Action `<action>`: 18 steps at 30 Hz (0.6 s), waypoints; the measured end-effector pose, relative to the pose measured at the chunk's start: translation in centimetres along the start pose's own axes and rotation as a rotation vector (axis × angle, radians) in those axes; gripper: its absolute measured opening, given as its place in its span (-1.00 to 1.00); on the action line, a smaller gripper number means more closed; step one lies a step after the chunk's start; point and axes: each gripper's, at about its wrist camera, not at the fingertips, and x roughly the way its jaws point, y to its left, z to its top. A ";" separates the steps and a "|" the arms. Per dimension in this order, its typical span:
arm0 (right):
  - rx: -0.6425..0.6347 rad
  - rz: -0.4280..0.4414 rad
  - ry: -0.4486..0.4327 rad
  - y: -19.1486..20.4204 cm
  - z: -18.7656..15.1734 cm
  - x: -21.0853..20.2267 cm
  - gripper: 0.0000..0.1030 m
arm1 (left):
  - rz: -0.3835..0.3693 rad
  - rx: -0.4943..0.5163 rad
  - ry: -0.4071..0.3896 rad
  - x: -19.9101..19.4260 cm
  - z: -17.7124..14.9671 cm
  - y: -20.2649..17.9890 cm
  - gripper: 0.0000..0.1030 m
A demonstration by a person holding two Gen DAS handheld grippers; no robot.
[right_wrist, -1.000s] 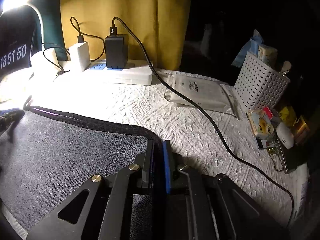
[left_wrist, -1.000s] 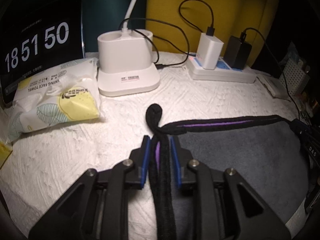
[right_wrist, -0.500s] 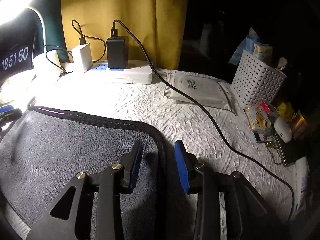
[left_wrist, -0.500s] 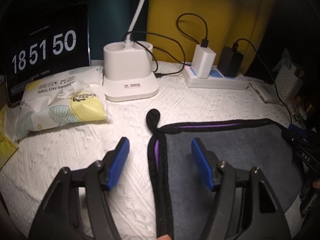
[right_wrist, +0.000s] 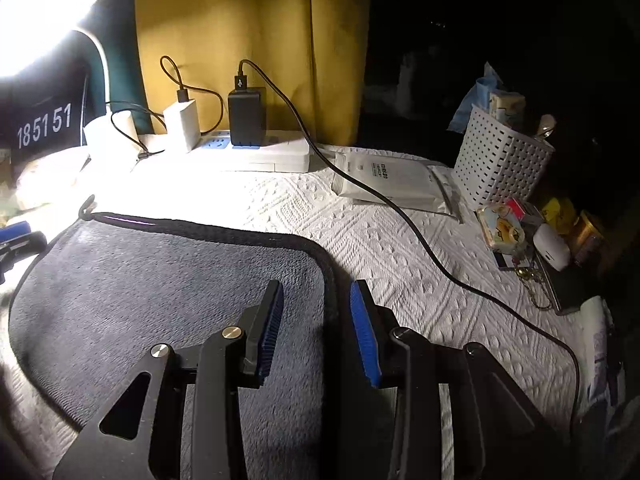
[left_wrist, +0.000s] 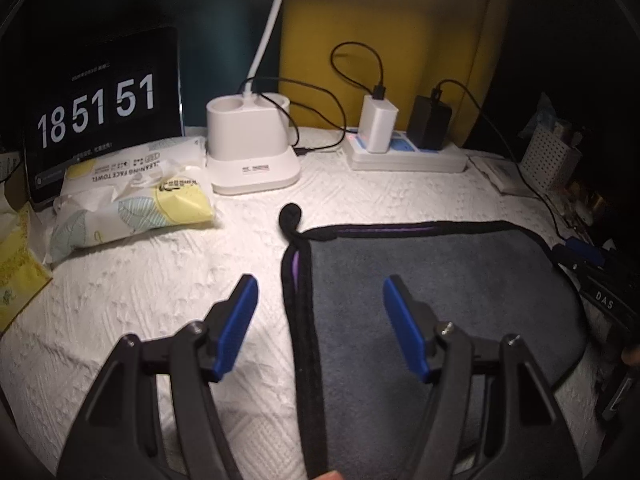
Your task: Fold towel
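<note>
Grey towel (left_wrist: 432,300), black-edged, lies flat on the white textured cloth (left_wrist: 160,288). Left gripper (left_wrist: 316,304) spread wide across its left border; right gripper (right_wrist: 316,304) parted, straddling its right border, gripping nothing.

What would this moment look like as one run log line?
task: fold towel | left gripper: open, straddling black hem | right gripper: open, straddling hem | towel: flat on white cover, released | phase: fold laid

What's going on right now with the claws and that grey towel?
Left claw open, straddling the towel's black edge. Right claw open over the opposite edge. Towel flat on the white cover. Black cable lies right of it, not touching.
</note>
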 end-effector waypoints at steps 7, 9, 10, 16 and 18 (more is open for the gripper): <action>0.007 0.004 -0.018 0.3 -0.8 -1.9 -0.28 | -0.019 0.006 -0.025 -2.4 -1.0 -0.6 0.30; 0.009 0.006 -0.026 0.4 -1.1 -2.6 -0.28 | -0.025 0.008 -0.034 -3.1 -1.4 -0.8 0.30; 0.010 0.006 -0.030 0.5 -1.2 -2.8 -0.28 | -0.027 0.010 -0.039 -3.5 -1.5 -0.9 0.30; 0.010 0.013 -0.052 0.9 -1.9 -4.8 -0.28 | -0.040 0.018 -0.067 -5.6 -2.4 -1.4 0.30; 0.009 0.016 -0.056 1.0 -2.2 -5.3 -0.28 | -0.046 0.015 -0.072 -6.1 -2.7 -1.5 0.30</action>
